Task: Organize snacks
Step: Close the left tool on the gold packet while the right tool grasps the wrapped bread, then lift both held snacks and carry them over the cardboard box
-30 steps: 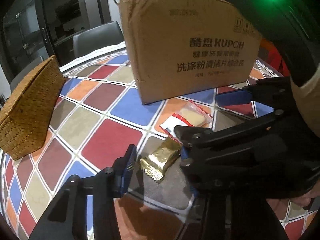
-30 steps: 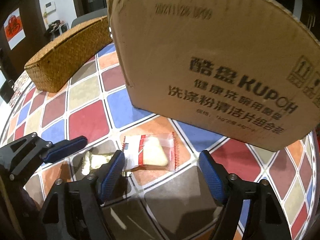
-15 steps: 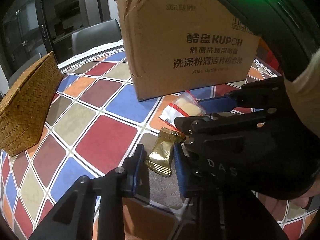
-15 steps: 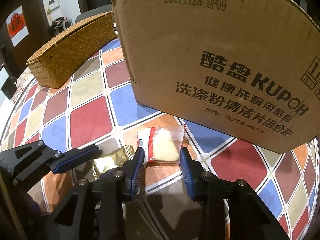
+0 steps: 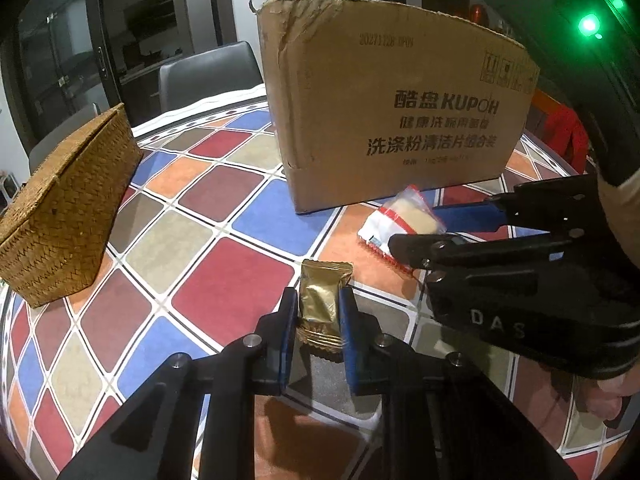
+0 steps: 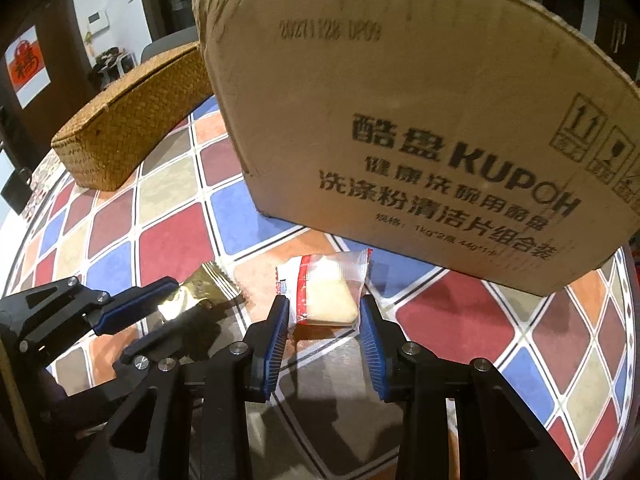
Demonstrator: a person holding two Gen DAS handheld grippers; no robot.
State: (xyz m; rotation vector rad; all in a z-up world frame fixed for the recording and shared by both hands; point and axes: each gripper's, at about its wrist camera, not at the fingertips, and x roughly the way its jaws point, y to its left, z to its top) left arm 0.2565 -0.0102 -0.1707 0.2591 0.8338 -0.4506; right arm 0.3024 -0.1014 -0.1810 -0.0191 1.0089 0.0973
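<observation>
My left gripper [image 5: 319, 300] is shut on a gold foil snack packet [image 5: 322, 296] and holds it just above the table. The packet also shows in the right wrist view [image 6: 204, 288]. My right gripper [image 6: 324, 312] is shut on a clear snack packet with a red and white band [image 6: 326, 294], which also shows in the left wrist view [image 5: 400, 220]. The right gripper [image 5: 440, 228] is to the right of the left one. The left gripper [image 6: 156, 316] shows at the lower left of the right wrist view.
A large cardboard box [image 5: 392, 120] stands just behind both packets [image 6: 420, 120]. A woven basket [image 5: 68, 216] sits at the left [image 6: 132, 120]. The table carries a checked cloth [image 5: 224, 288]. A grey chair [image 5: 208, 76] stands behind the table.
Both grippers have closed from wide open onto their packets. The gold packet now stands upright between the left jaws and both packets are lifted slightly.
</observation>
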